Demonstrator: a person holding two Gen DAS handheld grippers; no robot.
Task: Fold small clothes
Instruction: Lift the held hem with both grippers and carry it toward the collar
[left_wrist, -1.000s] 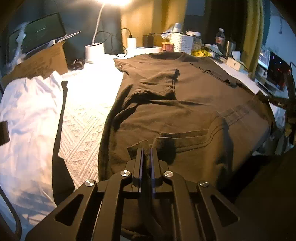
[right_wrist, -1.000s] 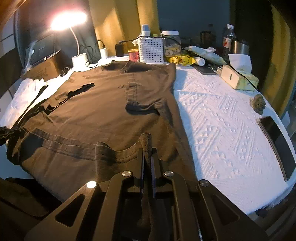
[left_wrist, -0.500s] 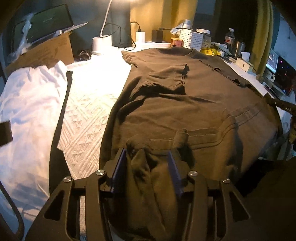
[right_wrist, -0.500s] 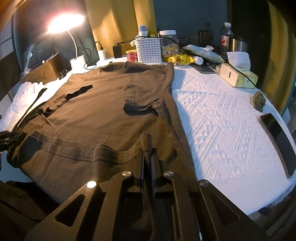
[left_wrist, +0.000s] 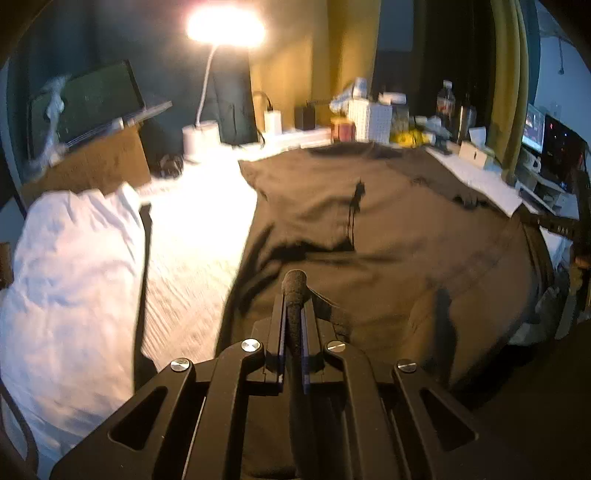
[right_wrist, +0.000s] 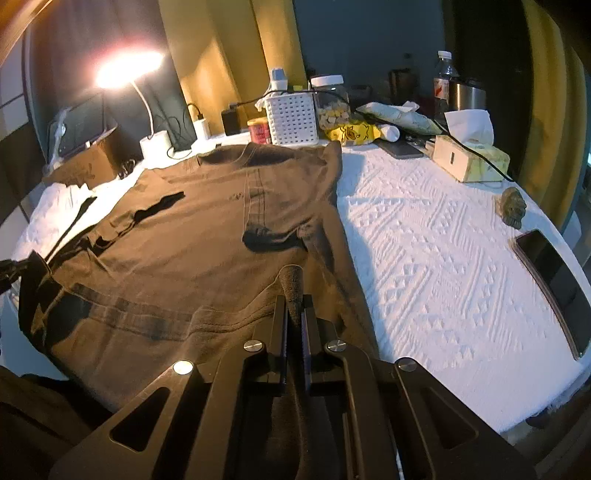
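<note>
From the left wrist view, the dark brown T-shirt (left_wrist: 388, 229) lies spread, collar at the far end, over a counter covered by a white textured cloth (left_wrist: 192, 251). The main risk here, as I judge it, is a slip: the left gripper (left_wrist: 294, 291) pinches only a thin rolled tuft of the hem, so a quick lift could pull the fabric free and let that corner drop. A white garment (left_wrist: 74, 266) lies just beside the shirt on the left, and a wide sweep might drag it along. The left gripper's jaws are nearly together, clamped on the bunched hem, which sticks up between them.

From the right wrist view, the same shirt fills the left half of the cloth, its other hem corner caught in the right gripper (right_wrist: 293, 295). If the two sides rise unevenly, the fold would likely land skewed, and the creases near the sleeve (right_wrist: 273, 240) could get trapped inside. A phone (right_wrist: 554, 273) and a tissue box (right_wrist: 471, 160) sit well apart to the right, out of the likely path. The right gripper's jaws are drawn narrow, gripping a twisted nub of brown fabric.
</note>
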